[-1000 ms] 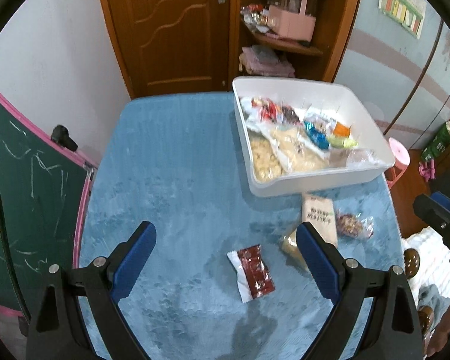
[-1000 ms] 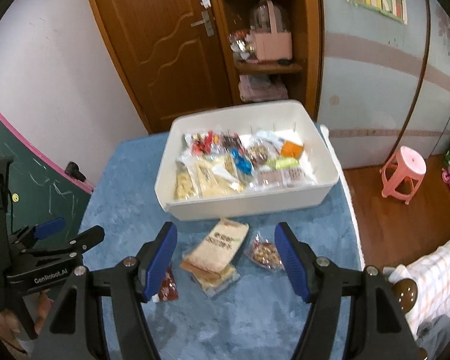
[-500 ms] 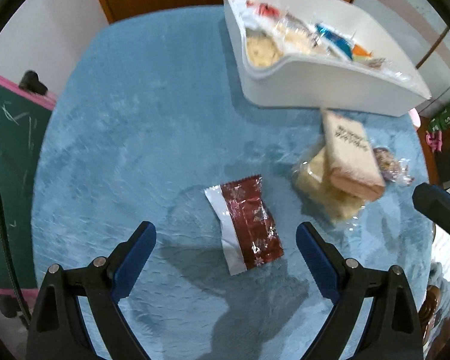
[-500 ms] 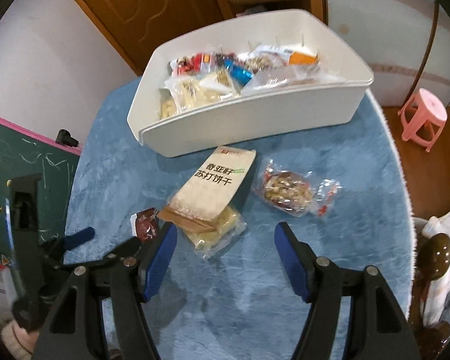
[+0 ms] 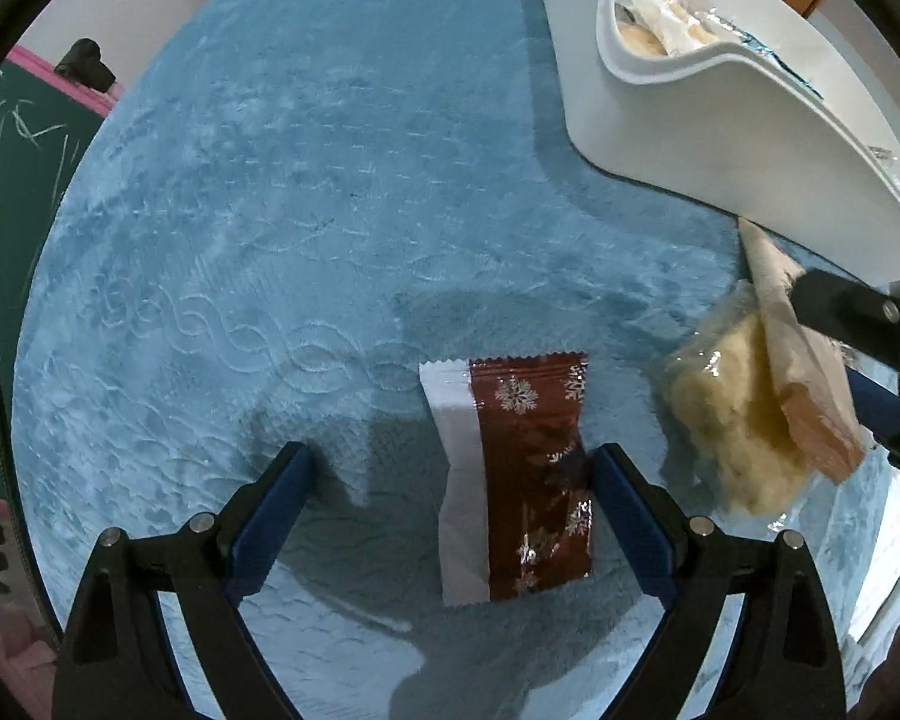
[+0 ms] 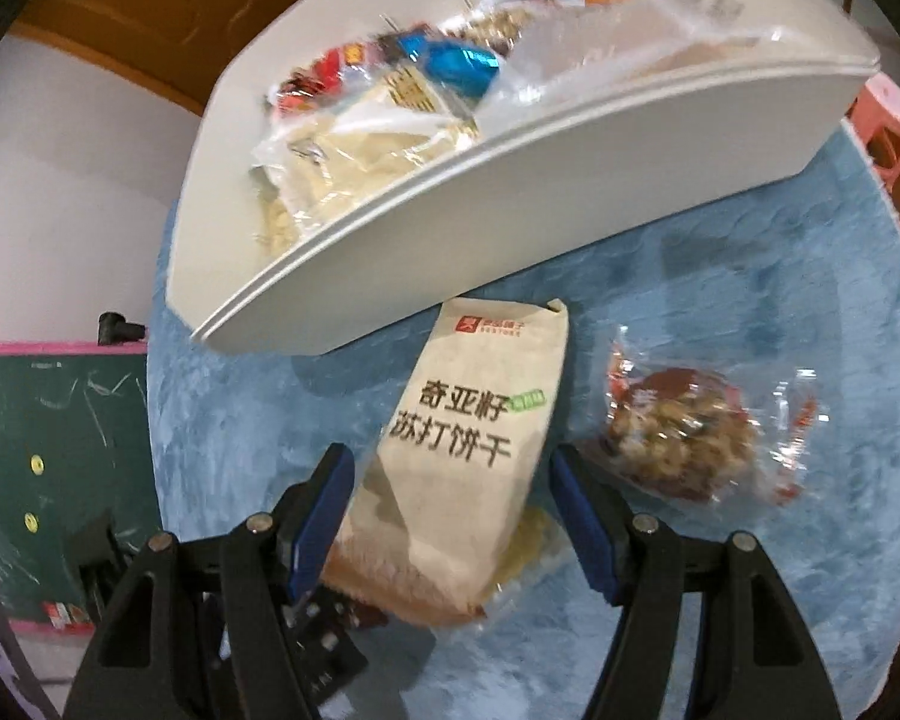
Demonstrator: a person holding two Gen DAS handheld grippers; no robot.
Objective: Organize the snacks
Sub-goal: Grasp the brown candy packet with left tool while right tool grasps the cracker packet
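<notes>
Both tongs gape empty: left (image 5: 450, 516) straddles brown packet (image 5: 528, 474), right (image 6: 450, 510) straddles cracker pack (image 6: 468, 456).

Brown snowflake-printed packet (image 5: 522, 480), white-edged, on embossed blue cloth (image 5: 330, 240); white bin (image 6: 510, 228).

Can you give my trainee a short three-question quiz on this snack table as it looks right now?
1. True or false: the left gripper is shut on the dark red snowflake-print snack packet.
2. Which packet lies between the right gripper's fingers? A) the beige paper cracker packet with printed characters B) the clear packet of brown nut clusters
3. What does the beige packet rest on, besides the blue plush table cover?

Key:
1. False. Its jaws are open, the packet between them.
2. A
3. A clear bag of pale yellow snacks, near the white plastic bin.
</notes>
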